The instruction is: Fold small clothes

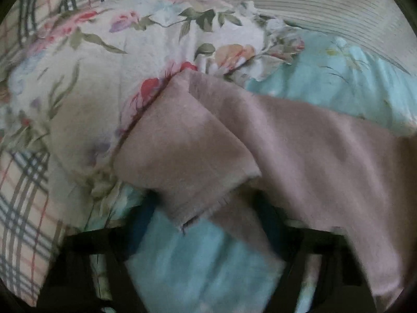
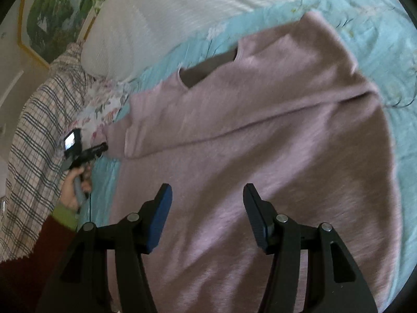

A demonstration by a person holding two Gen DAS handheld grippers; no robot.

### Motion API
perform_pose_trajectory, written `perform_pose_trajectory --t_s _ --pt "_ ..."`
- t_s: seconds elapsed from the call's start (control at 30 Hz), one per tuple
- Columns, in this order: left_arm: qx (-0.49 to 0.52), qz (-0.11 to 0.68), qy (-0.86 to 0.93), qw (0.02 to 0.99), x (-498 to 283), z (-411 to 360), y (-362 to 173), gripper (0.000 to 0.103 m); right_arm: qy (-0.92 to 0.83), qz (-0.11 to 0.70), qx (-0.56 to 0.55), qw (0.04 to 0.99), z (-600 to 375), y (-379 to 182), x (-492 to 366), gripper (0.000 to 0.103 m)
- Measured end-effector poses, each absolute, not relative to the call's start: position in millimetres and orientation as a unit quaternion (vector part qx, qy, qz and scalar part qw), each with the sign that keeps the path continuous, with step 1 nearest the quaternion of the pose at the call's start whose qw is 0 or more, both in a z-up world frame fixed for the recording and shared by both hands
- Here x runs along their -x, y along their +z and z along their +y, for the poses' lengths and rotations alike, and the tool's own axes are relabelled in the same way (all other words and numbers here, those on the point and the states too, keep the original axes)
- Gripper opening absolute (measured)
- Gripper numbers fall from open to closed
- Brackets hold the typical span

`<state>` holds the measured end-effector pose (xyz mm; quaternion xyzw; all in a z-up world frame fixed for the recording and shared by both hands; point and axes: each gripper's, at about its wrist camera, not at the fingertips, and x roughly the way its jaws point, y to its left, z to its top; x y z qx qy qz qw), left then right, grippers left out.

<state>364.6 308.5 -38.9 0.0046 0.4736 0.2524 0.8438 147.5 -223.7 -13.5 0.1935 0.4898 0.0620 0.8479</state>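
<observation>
A pink knit sweater point(image 2: 260, 140) lies spread on a light blue bedspread point(image 2: 391, 39), neckline toward the far side. My right gripper point(image 2: 207, 195) hovers open and empty above the sweater's body. In the left wrist view a sweater sleeve point(image 1: 187, 151) drapes over my left gripper point(image 1: 208, 208) and hides the fingertips; the jaws look wide apart with cloth across them. In the right wrist view the left gripper point(image 2: 100, 147) is at the sleeve end, at the sweater's left edge, held by a hand.
A floral blanket point(image 1: 104, 65) and a plaid cloth point(image 1: 23, 208) lie left of the sweater. A white striped pillow point(image 2: 169, 18) is at the far side. A framed picture point(image 2: 47, 15) hangs on the wall.
</observation>
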Motion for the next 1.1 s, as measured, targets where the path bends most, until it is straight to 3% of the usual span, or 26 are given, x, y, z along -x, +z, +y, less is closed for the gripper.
perform_pose_trajectory --t_s 0.03,0.33,0.7,1.0,1.1 --pt "0.012 0.479 0.247 0.842 -368 317 -40 0.009 0.065 0.490 -0.194 0.847 -223 -14 -149 0.058" --pt "0.129 0.405 0.152 0.892 -315 313 5 0.006 0.079 0.469 -0.197 0.857 -216 -5 -146 0.058" --pt "0.114 0.350 -0.052 0.928 -272 127 71 0.006 0.081 0.448 -0.200 0.867 -220 12 -130 0.058" --pt "0.047 0.394 -0.163 0.903 -300 -36 28 0.007 0.067 0.444 -0.213 0.868 -242 12 -132 0.058" --pt "0.039 0.426 -0.177 0.886 -304 -56 4 0.016 0.061 0.441 -0.220 0.868 -249 13 -139 0.058"
